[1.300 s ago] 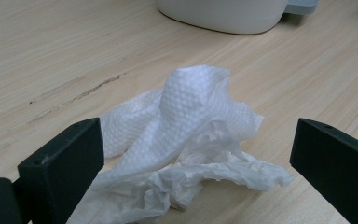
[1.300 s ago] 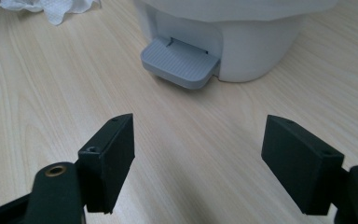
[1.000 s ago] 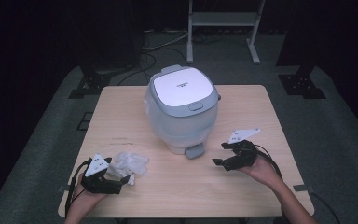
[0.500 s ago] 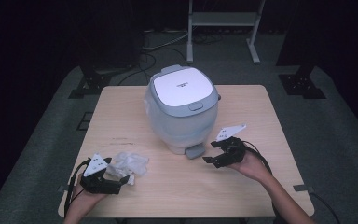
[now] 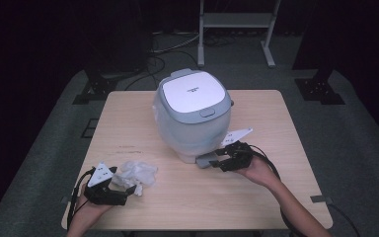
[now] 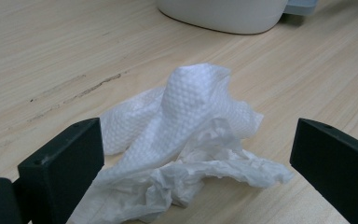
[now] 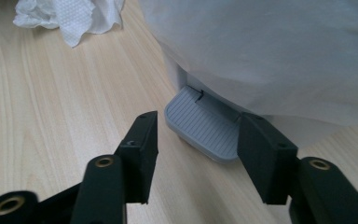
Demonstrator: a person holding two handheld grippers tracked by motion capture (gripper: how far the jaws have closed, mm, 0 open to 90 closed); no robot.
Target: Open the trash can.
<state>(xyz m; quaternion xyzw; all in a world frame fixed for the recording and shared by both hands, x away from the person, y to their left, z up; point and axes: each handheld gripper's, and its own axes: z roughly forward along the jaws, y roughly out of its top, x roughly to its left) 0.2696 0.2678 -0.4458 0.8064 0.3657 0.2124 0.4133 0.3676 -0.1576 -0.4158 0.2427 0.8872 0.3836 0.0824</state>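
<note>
Pedal (image 7: 205, 128) of the bin (image 5: 193, 116), low on the worktop (image 5: 286, 128): we centre the right gripper (image 7: 198, 144), fingers just closing but clear, while the left gripper (image 6: 196, 163) straddles the tissue (image 6: 191, 126), unclamped.

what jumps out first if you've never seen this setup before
The white and grey rice cooker with its lid shut stands mid-table, wrapped partly in a thin white cover. At its base a ribbed grey tab sticks out, and the right gripper has been closing its jaws on either side of it, not yet pressing. Near the front left edge, a crumpled white paper towel lies between the open jaws of the left gripper.
</note>
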